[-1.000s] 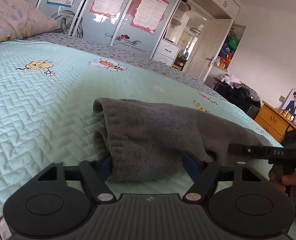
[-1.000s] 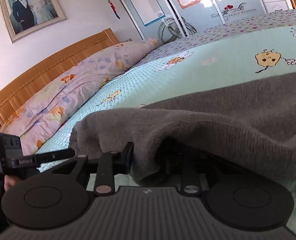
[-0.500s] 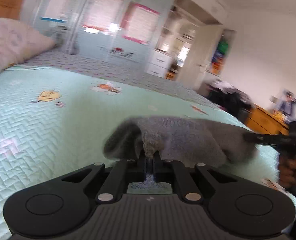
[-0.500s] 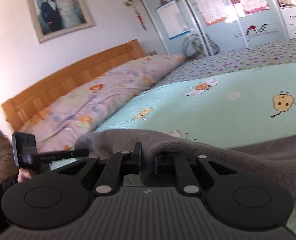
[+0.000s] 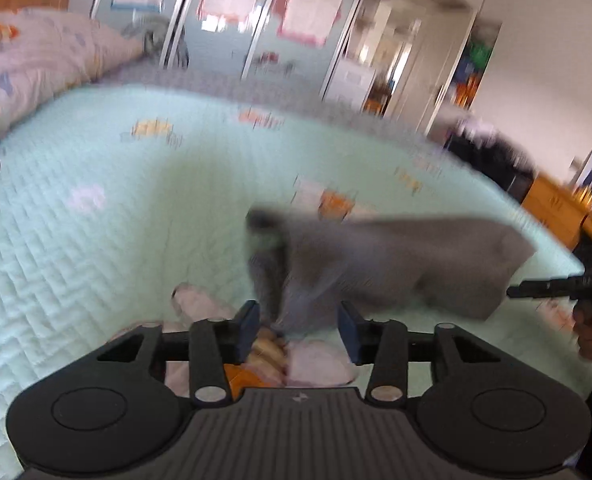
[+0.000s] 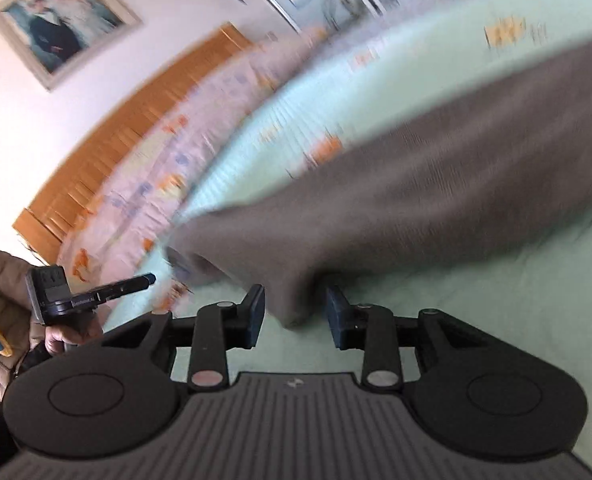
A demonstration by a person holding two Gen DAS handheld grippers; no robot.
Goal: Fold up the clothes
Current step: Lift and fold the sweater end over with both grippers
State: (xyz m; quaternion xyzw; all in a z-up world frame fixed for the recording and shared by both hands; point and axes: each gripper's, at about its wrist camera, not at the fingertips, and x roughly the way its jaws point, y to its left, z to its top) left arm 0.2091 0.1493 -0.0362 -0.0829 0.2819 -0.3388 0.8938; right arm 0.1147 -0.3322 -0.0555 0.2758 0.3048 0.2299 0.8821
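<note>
- On the far left, a flowered pillow (image 5: pixel 36 56) lies at the head of the bed, against a wooden headboard (image 6: pixel 136 120). A framed portrait (image 6: pixel 62 24) hangs on the wall above.
- A pale green quilted bedspread (image 5: pixel 96 240) with small cartoon prints covers the bed. Both of my views are smeared with motion blur.
- My left gripper (image 5: pixel 299 330) sits low over the near edge of the bed. Its jaws have just been opening and now stand apart. A corner of the grey sweater (image 5: pixel 396 264) hangs in the gap between them, but the pads do not press on it.
- The grey sweater is a folded bundle lying on the bedspread in the middle of the bed, just ahead of both my grippers.
- My right gripper (image 6: pixel 294 314) is at the sweater's other near corner. Its jaws have also just been opening; a fold of grey knit droops between them, and the blue pads look clear of it.
- Far right, past the bed, there are mirrored wardrobe doors (image 5: pixel 256 20) and a wooden dresser (image 5: pixel 556 208).
- I judge this to be the release after a fold: both corners are let go and the bundle is settling.
- The next move, I think, calls for backing both grippers clear without dragging the knit, then checking whether the bundle lies square. If a loose edge sticks out, it needs a fresh pinch and tidying.
</note>
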